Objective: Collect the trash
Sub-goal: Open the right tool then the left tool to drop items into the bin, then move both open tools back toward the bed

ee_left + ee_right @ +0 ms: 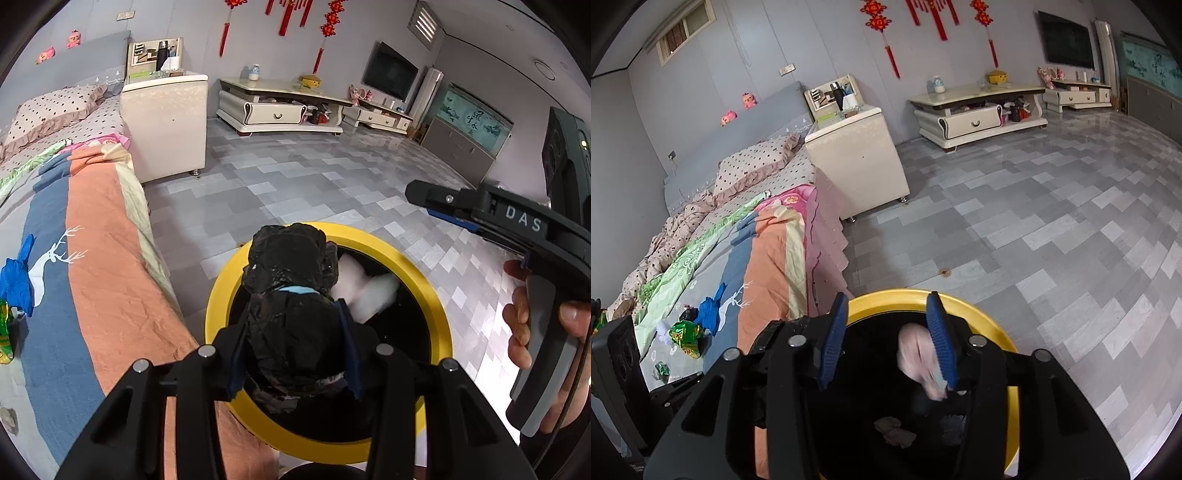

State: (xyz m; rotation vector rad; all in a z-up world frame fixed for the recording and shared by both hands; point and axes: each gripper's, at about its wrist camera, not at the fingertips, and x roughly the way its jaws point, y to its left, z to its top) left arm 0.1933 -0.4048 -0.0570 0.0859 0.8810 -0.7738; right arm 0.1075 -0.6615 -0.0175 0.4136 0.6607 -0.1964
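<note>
left claw clenches black bag, hiding bin; right claw released.

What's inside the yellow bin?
Inside the yellow bin: a pale tissue dropping in and crumpled scraps at the bottom. The rest is dark or hidden behind the gripper.

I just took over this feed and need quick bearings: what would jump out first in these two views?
The yellow-rimmed bin sits on the floor beside the bed, right under both grippers. The left gripper holds a crumpled black bag over the bin, while a pale tissue, blurred, lies against one finger of the open right gripper. More litter waits on the bedspread: a blue glove and a green wrapper.
</note>
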